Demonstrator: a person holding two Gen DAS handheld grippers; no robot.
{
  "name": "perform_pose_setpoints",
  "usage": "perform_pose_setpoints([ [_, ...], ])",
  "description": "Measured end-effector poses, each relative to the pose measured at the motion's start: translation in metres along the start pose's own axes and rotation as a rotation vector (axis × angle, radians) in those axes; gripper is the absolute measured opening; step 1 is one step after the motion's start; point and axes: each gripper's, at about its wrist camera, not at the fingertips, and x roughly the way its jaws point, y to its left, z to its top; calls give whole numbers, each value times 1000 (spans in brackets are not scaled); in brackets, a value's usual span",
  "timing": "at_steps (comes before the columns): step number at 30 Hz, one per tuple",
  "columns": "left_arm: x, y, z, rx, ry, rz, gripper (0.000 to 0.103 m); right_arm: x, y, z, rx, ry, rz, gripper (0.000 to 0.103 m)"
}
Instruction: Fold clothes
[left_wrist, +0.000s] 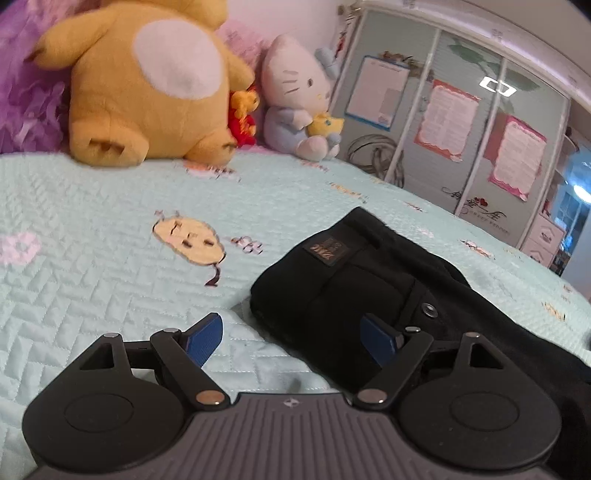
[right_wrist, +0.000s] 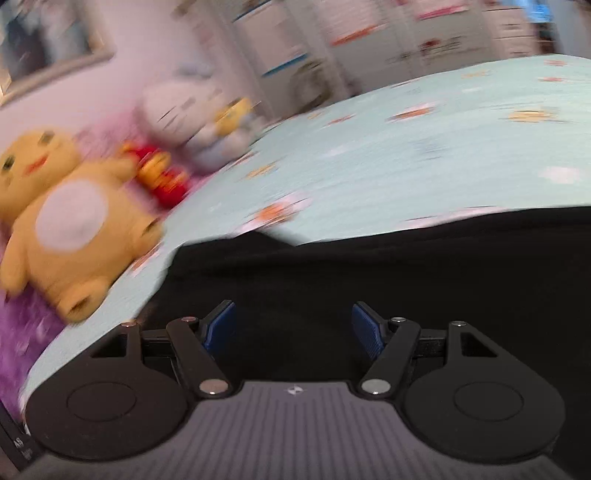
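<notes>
Black trousers (left_wrist: 354, 280): a folded pair of dark fabric trousers with a brown waistband patch and a metal snap button lay on the pale mint quilted bedspread (left_wrist: 92, 266), to the right of the left wrist view.
Left gripper (left_wrist: 291, 341): its two blue-padded fingers (left_wrist: 205, 338) stood wide apart and held nothing — the left pad over bare quilt, the right pad against the near edge of the trousers.
Plush toys: a large yellow plush bear with a white belly (left_wrist: 147, 81), a small red-and-yellow plush (left_wrist: 242, 120) and a white cat plush in pale blue (left_wrist: 295, 99) sat in a row at the far side of the bed.
Background: a grey-green wardrobe with pink-bordered sheets on its doors (left_wrist: 461, 122) stood beyond the bed on the right.
Right wrist view: heavily blurred; the trousers (right_wrist: 369, 266) filled the lower middle as a dark mass on the bedspread (right_wrist: 406, 155).
Right gripper (right_wrist: 293, 328): its fingers (right_wrist: 221, 325) were spread open just above the black cloth, gripping nothing.
Toys, right view: the yellow bear (right_wrist: 74, 229) lay tilted at left — the white cat plush (right_wrist: 192, 122) beyond it.
</notes>
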Motion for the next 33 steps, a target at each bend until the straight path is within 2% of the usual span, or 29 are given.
perform_pose_setpoints([
  [3,-11,-12,-3,64,-3,-12,85,-50,-102,4,190,-97,-100,70],
  [5,-23,-24,-3,103,6,-27,85,-83,-176,-1,315,-168,-212,69],
  [7,-40,-42,-3,147,9,-45,85,-120,-247,-11,422,-262,-269,51],
  [8,-46,-54,-5,170,14,-60,85,-139,-270,-15,469,-313,-261,33],
  [10,-53,-84,-11,220,32,-102,86,-176,-297,-21,557,-417,-243,38],
  [12,-61,-114,-17,270,50,-144,86,-196,-306,-20,552,-487,-188,55],
  [15,-71,-159,-26,345,78,-206,86,-194,-312,-2,513,-493,-115,59],
  [18,-82,-204,-35,420,106,-269,86,-182,-341,19,579,-530,-93,59],
  [19,-86,-219,-38,445,115,-290,86,-179,-356,23,604,-538,-124,59],
  [22,-94,-238,-45,477,130,-315,86,-201,-405,19,637,-576,-330,53],
  [23,-97,-242,-47,485,134,-321,86,-218,-421,10,657,-613,-367,40],
  [24,-99,-246,-49,492,138,-326,86,-240,-437,-4,692,-670,-345,34],
  [25,-102,-251,-51,500,142,-332,86,-264,-449,-18,730,-721,-351,38],
  [26,-104,-255,-52,507,147,-338,86,-288,-457,-32,773,-770,-405,55],
  [27,-107,-260,-54,515,151,-343,86,-311,-465,-46,815,-818,-441,57],
  [28,-110,-264,-56,523,155,-349,86,-328,-469,-58,841,-852,-420,57],
  [31,-116,-275,-62,528,183,-381,86,-358,-465,-75,852,-888,-266,57],
  [33,-124,-283,-63,536,185,-400,86,-354,-440,-74,826,-855,-245,70],
])
